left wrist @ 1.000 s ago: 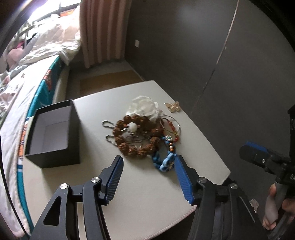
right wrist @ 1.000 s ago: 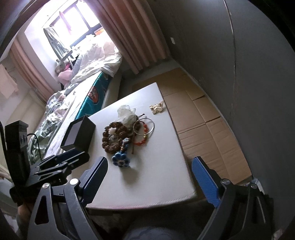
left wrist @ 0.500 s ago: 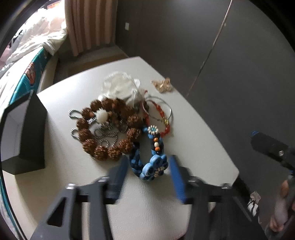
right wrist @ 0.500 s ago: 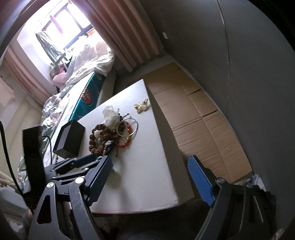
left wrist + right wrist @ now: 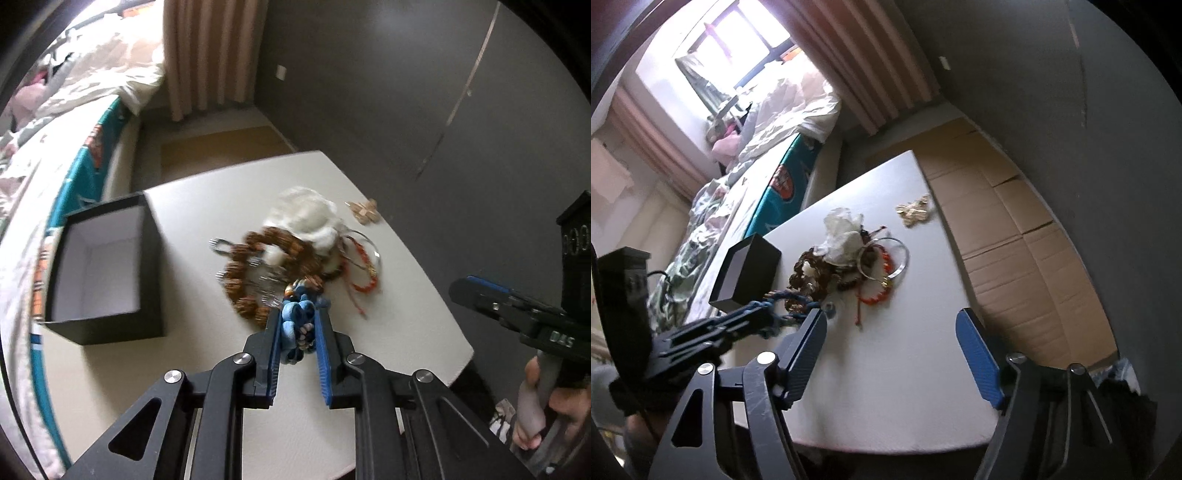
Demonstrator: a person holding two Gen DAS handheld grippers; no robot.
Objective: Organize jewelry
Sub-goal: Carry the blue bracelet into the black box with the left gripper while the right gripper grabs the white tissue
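Clamped in my left gripper [image 5: 298, 325] is the blue flower bracelet [image 5: 297, 323]; its jaws have just been closing, and the blue pads now press the bracelet from both sides at the near edge of the jewelry heap. My right gripper [image 5: 894, 332] hangs over the near side of the white table [image 5: 916, 354] with its jaws apart and nothing between them, though they have just been narrowing. Just past the held bracelet I see the brown bead bracelet [image 5: 258, 273] lying in a loop, with thin metal chains inside it. To its right lie a red bead bracelet [image 5: 877, 291] and a silver bangle [image 5: 899, 266], overlapping. Behind the heap sits a crumpled white pouch [image 5: 306, 218], touching the brown beads. To the left, apart from the heap, stands an open black box [image 5: 99, 269], white inside. Farthest off, near the table's far right edge, lies a gold butterfly piece [image 5: 915, 212].
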